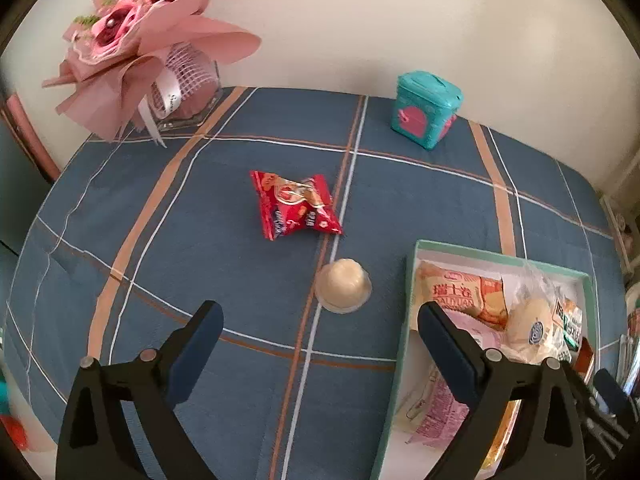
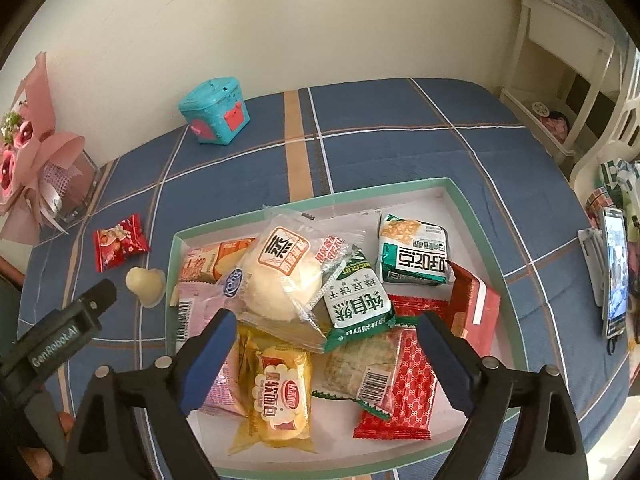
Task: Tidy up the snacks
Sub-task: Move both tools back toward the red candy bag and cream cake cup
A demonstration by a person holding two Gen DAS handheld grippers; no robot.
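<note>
My left gripper [image 1: 319, 314] is open above the blue plaid cloth. A pale jelly cup [image 1: 343, 292] sits just beyond its fingertips, touching neither pad. Farther off lies a red snack packet [image 1: 294, 204]. A green-rimmed box [image 1: 416, 248] full of snacks is at its right. My right gripper [image 2: 328, 322] is open over that box [image 2: 312, 200], with nothing pressed between its pads. Under it lie a wrapped white bun [image 2: 280, 280], a green biscuit pack [image 2: 356, 300], a yellow bread pack [image 2: 280, 392] and a red pack [image 2: 408, 392]. The jelly cup [image 2: 146, 284] and red packet [image 2: 120, 246] lie left of the box.
A teal toy box [image 1: 426, 110] stands by the back wall. A pink bouquet in a glass vase [image 1: 140, 40] fills the back left corner. A phone on a stand [image 2: 614, 272] is at the right table edge, with a white shelf [image 2: 560, 80] behind it.
</note>
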